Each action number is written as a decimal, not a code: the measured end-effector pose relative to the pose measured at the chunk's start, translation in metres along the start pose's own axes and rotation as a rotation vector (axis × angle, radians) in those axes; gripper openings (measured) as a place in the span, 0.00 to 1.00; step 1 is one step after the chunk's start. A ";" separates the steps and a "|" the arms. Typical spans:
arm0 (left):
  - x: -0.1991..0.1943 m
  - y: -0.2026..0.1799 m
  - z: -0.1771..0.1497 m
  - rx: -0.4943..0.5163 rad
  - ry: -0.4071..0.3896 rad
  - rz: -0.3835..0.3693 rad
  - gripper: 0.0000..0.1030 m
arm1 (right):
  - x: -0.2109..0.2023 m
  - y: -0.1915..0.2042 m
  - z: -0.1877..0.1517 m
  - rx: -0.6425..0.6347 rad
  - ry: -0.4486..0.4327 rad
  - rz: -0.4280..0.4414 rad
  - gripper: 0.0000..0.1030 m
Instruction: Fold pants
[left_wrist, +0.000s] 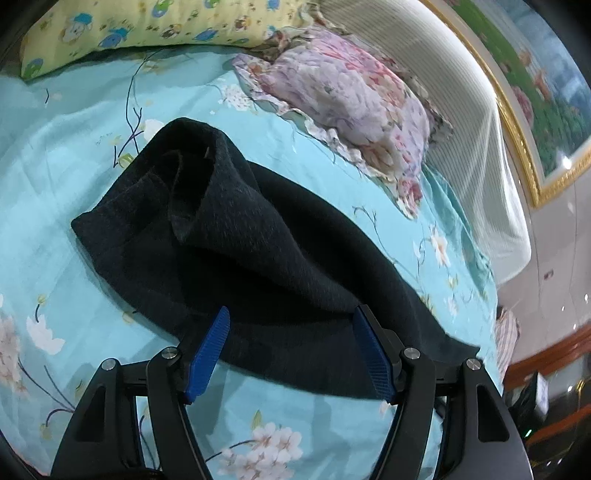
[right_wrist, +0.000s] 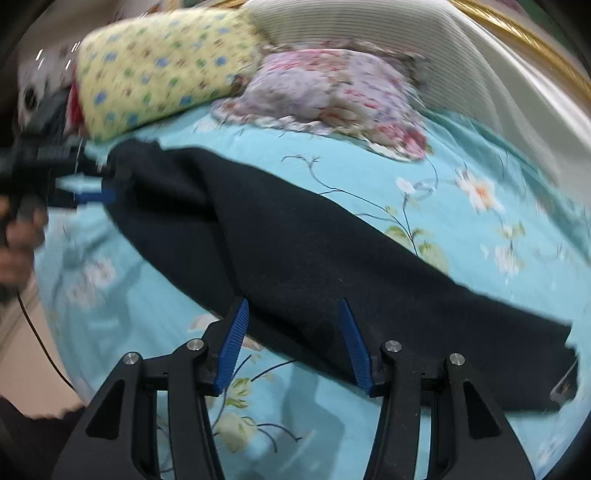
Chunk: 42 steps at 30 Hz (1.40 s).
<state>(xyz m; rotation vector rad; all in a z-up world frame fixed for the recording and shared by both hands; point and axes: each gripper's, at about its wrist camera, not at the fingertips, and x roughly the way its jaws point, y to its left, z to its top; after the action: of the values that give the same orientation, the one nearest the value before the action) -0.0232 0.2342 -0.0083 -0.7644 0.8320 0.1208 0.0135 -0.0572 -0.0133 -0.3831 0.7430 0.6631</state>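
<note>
Black pants (left_wrist: 258, 240) lie on the turquoise floral bedsheet (left_wrist: 55, 166), with one end bunched into a fold at the upper left. My left gripper (left_wrist: 291, 315) hovers over their near edge, its blue pads (left_wrist: 210, 350) wide apart and pressing on nothing. In the right wrist view the pants (right_wrist: 295, 240) stretch from left to right across the sheet (right_wrist: 498, 206). My right gripper (right_wrist: 293, 302) stands open above their near edge, nothing pinched. At the far left of that blurred view, the left gripper (right_wrist: 92, 190) sits at the pants' left end, held by a hand (right_wrist: 18, 240).
A yellow patterned pillow (left_wrist: 147, 22) and a pink floral pillow (left_wrist: 351, 99) lie at the head of the bed, beyond the pants. A white ribbed headboard cover (left_wrist: 472, 122) and a gold-framed picture (left_wrist: 535, 92) stand to the right. The bed edge and floor show at lower left (right_wrist: 22, 350).
</note>
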 end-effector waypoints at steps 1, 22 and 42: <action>0.002 0.001 0.002 -0.014 -0.001 0.008 0.69 | 0.002 0.004 0.001 -0.036 0.004 -0.011 0.51; -0.023 0.007 0.039 0.033 -0.076 -0.017 0.08 | 0.009 -0.011 0.025 -0.050 -0.019 0.038 0.07; -0.005 0.078 0.023 0.044 -0.023 0.021 0.16 | 0.027 -0.005 0.008 0.016 0.067 0.139 0.07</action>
<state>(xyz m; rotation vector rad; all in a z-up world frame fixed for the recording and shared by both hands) -0.0421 0.3073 -0.0394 -0.7119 0.8182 0.1293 0.0359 -0.0457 -0.0274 -0.3424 0.8436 0.7770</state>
